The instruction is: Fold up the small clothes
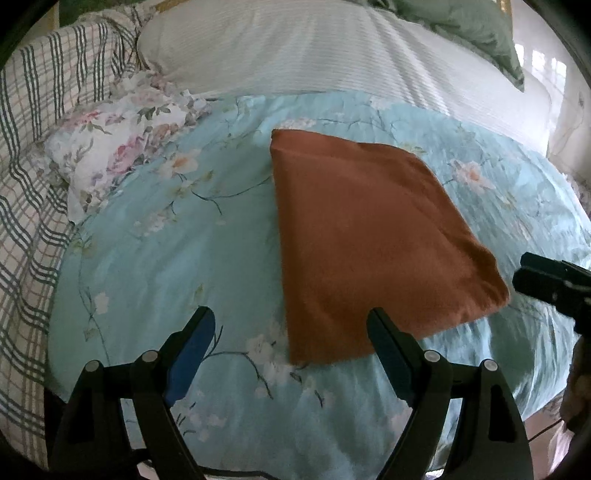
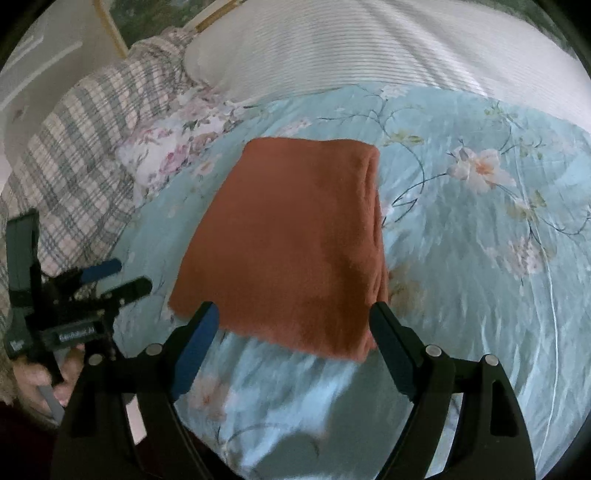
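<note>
Left gripper (image 1: 291, 325): mine, fingers spread wide, grasping nothing; it hangs over the quilt at the near-left corner of the cloth. Its base is cut off by the bottom edge.
Right gripper (image 2: 295, 321): mine, also released and empty, its fingers straddling the near edge of the cloth from above; I cannot tell whether they touch it.
Right gripper from the left camera (image 1: 554, 277): only a dark finger end shows at the right edge, the rest cut off.
Left gripper from the right camera (image 2: 110, 277): small and blurred at the left edge, my hand (image 2: 33, 373) half hidden behind it.
Cloth (image 1: 369, 236): one, rust-orange, folded into a flat rectangle, lying mid-quilt; stacked layers show along its right side (image 2: 373, 221).
Quilt (image 1: 166, 258): one, pale blue with blossoms, under the cloth.
Floral fabric (image 1: 110, 147): one crumpled piece, far left, its shape hard to read.
Plaid cover (image 1: 33, 147): one, left edge, partly cut off.
White bedding (image 1: 295, 48): far, striped by light.
Green pillow (image 1: 472, 29): one, far right, cut off.
</note>
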{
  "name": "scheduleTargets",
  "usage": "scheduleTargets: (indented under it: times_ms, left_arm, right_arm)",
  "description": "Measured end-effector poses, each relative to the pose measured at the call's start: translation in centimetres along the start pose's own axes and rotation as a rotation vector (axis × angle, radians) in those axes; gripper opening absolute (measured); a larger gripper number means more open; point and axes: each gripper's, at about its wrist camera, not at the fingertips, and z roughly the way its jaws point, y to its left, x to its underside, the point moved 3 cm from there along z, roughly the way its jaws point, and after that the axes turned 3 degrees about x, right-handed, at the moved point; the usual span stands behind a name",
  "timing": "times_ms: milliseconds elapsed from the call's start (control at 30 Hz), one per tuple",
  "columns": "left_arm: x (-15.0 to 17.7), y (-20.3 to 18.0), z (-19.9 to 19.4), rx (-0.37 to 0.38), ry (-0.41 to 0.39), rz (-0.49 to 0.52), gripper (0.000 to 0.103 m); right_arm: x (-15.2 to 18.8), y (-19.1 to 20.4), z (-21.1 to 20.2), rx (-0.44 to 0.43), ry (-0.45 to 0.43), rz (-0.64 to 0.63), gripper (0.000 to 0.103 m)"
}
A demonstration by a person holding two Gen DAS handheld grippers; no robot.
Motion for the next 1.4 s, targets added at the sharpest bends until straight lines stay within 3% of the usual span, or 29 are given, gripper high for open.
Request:
scheduleTargets:
  times_ms: [167,400,533,567,633,700,733,767,833,900,1000,1067,1233,1400]
  left_arm:
    - [-1.7,0.9,2.4,0.015,0.017,-0.035,0.085]
    - [-5.6,3.2,7.5,0.206,0.034,-0.157,0.085]
    - [-7.4,4.7,11.9,0.29,0.102,-0.255,0.085]
    - [-7.6,5.2,13.1,0.302,0.121,-0.285,0.084]
    - [-7.9,5.7,14.5,0.322,0.131,-0.311,0.082]
    - [-8.3,5.7,15.4,0.354,0.131,-0.309,0.064]
    - [-8.5,5.4,15.5,0.382,0.13,-0.305,0.044]
    - [-8.8,5.2,15.3,0.41,0.127,-0.3,0.036]
    - [-9.4,4.3,14.1,0.379,0.096,-0.256,0.036]
    - [-9.5,3.5,14.1,0.342,0.089,-0.223,0.039]
    - [-8.7,2.9,15.7,0.325,0.114,-0.215,0.041]
    - [-8.6,3.2,16.2,0.338,0.113,-0.24,0.047]
    - [-8.7,3.1,16.0,0.317,0.116,-0.249,0.048]
    - [-7.6,2.7,12.9,0.268,0.09,-0.224,0.047]
  right_arm:
    - [-2.5,-1.9,2.0,-0.014,-0.014,0.047,0.084]
    - [-7.3,-5.3,6.9,-0.043,-0.003,0.14,0.073]
    - [-9.5,-6.5,10.4,-0.044,0.034,0.156,0.064]
    - [-10.0,-6.8,11.6,-0.044,0.051,0.164,0.06]
    - [-10.3,-7.1,13.1,-0.069,0.081,0.172,0.026]
    - [-10.6,-6.7,13.7,-0.073,0.076,0.151,0.018]
    - [-10.8,-6.5,13.3,-0.075,0.057,0.14,0.015]
    - [-11.2,-6.4,12.1,-0.097,0.012,0.144,0.014]
    - [-11.5,-6.5,10.4,-0.109,-0.04,0.154,0.013]
    - [-11.1,-6.6,9.9,-0.059,-0.059,0.137,0.013]
    - [-9.4,-7.4,12.7,0.018,0.023,0.126,0.013]
    - [-9.1,-7.8,13.3,0.018,0.031,0.14,0.013]
    - [-9.8,-7.6,12.6,0.029,0.026,0.138,0.016]
    - [-9.0,-6.6,8.4,0.006,-0.023,0.155,0.016]
